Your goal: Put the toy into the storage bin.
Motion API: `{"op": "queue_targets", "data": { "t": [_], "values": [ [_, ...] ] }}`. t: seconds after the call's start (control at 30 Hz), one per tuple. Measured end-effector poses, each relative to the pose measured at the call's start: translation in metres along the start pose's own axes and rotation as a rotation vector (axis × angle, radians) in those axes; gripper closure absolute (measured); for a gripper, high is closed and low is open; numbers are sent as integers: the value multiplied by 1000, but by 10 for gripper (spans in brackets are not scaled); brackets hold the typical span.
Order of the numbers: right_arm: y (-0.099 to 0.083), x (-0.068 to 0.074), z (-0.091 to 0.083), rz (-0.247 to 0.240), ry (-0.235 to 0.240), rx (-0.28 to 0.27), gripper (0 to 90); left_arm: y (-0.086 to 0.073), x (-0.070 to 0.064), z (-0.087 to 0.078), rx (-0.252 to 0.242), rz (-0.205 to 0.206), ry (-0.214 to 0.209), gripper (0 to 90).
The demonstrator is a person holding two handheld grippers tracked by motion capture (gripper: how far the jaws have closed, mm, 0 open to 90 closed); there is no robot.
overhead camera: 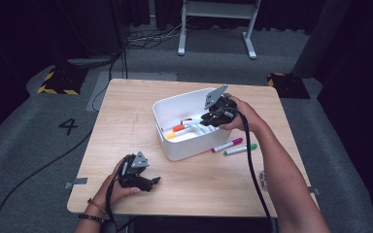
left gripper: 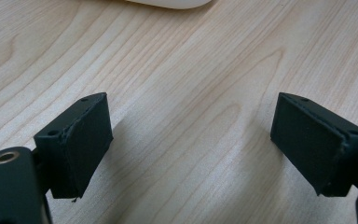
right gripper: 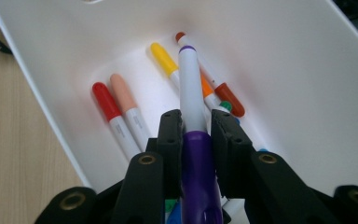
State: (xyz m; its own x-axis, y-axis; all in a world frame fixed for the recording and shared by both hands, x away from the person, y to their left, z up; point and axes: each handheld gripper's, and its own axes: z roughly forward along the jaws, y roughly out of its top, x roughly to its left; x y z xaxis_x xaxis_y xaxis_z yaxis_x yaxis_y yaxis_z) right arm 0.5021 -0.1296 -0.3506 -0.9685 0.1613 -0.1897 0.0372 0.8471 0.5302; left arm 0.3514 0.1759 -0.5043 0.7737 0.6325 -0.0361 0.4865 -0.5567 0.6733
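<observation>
A white bin (overhead camera: pixel 175 145) stands mid-table and holds several markers. My right gripper (overhead camera: pixel 209 118) reaches over the bin's right rim and is shut on a purple-capped marker (right gripper: pixel 192 93), which points down into the bin (right gripper: pixel 307 84) above a red marker (right gripper: pixel 107 105), a peach marker (right gripper: pixel 125 95) and a yellow marker (right gripper: pixel 164 58). A pink marker (overhead camera: pixel 227 144) and a green marker (overhead camera: pixel 241 149) lie on the table just right of the bin. My left gripper (overhead camera: pixel 151 182) rests near the front left of the table, open, with bare wood between its pads (left gripper: pixel 79 144).
The wooden table (overhead camera: pixel 126 107) stands on grey carpet. A white frame's legs (overhead camera: pixel 182 46) stand behind the table. Cables trail on the floor at left. The bin's rim (left gripper: pixel 172 3) shows beyond my left gripper.
</observation>
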Motion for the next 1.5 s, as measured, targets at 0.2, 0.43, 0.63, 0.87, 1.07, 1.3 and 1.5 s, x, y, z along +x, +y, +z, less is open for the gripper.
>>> {"op": "queue_targets", "data": {
  "t": [0.2,0.43,0.63,0.87,1.07,1.3,1.5],
  "values": [
    [-4,3,2,-12,49,45,741,0,0,0,0,0,0,127],
    [-12,2,-1,-10,65,55,730,0,0,0,0,0,0,127],
    [-18,2,-8,2,48,19,703,0,0,0,0,0,0,127],
    [-36,9,-38,12,-27,-102,647,0,0,0,0,-2,0,127],
    [-70,19,-73,21,-66,-156,625,0,0,0,-1,-1,0,126],
    [-119,32,-81,58,-70,-138,606,0,0,0,-3,2,3,125],
    [-163,34,-60,142,-40,-91,595,0,0,1,-5,-1,-2,126]
  ]
}}
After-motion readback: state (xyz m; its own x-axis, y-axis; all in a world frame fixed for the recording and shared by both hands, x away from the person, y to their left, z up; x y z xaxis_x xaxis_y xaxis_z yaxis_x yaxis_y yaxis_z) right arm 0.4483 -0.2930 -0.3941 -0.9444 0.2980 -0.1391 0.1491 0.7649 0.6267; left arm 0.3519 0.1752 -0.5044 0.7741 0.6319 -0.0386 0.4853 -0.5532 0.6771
